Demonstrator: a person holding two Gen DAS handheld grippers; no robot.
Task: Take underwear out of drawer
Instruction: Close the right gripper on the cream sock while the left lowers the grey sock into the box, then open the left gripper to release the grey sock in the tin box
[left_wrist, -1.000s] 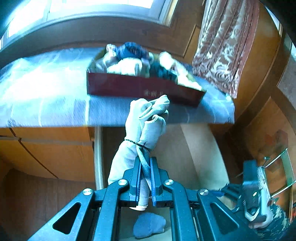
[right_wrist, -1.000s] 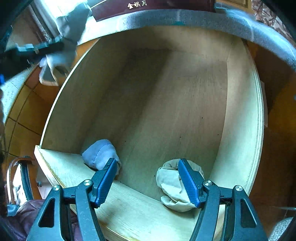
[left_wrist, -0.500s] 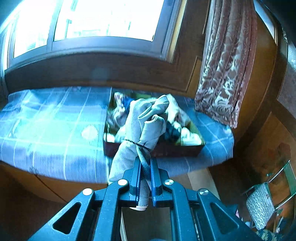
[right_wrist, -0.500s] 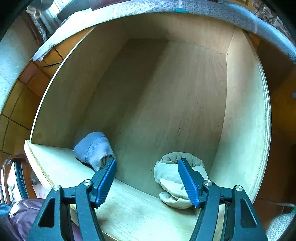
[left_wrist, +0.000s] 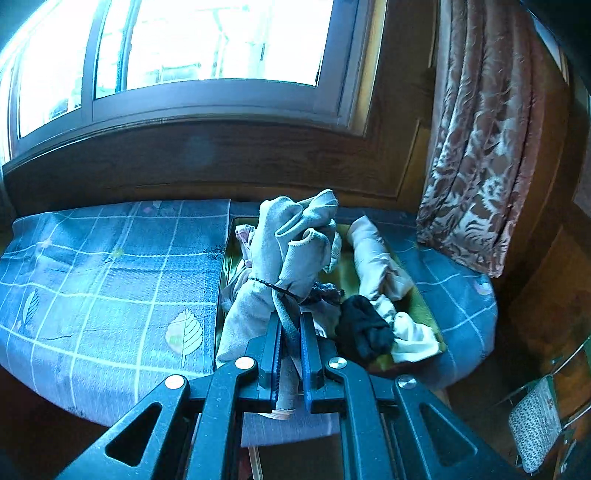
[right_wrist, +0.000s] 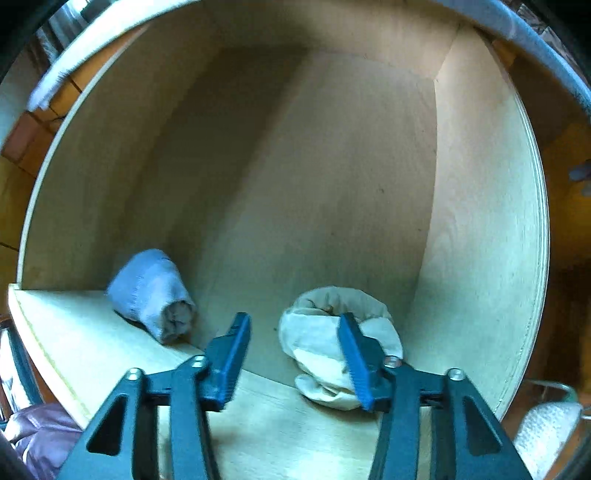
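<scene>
Left wrist view: we find the left gripper (left_wrist: 290, 325) with its fingers pinched on a grey bundle of underwear (left_wrist: 286, 254), tied round the middle with a dark band. The bundle is held up above an open box (left_wrist: 421, 295) with a greenish lining. The box sits on a blue checked cushion (left_wrist: 110, 280) below a window (left_wrist: 199, 48). In the box we note a beige roll (left_wrist: 376, 262), a black garment (left_wrist: 364, 330) and a white piece (left_wrist: 413, 338). A patterned curtain (left_wrist: 484, 147) hangs at the right.

Right wrist view: we record the right gripper (right_wrist: 295, 332) with its fingers spread wide over the near end of a pale wooden drawer (right_wrist: 480, 221). A cream bundle of underwear (right_wrist: 321, 339) lies on the drawer floor; the right-hand fingertip overlaps it, though we cannot tell whether it touches. A blue-grey rolled bundle (right_wrist: 153, 291) lies to the left, outside the fingers and apart from them.
</scene>
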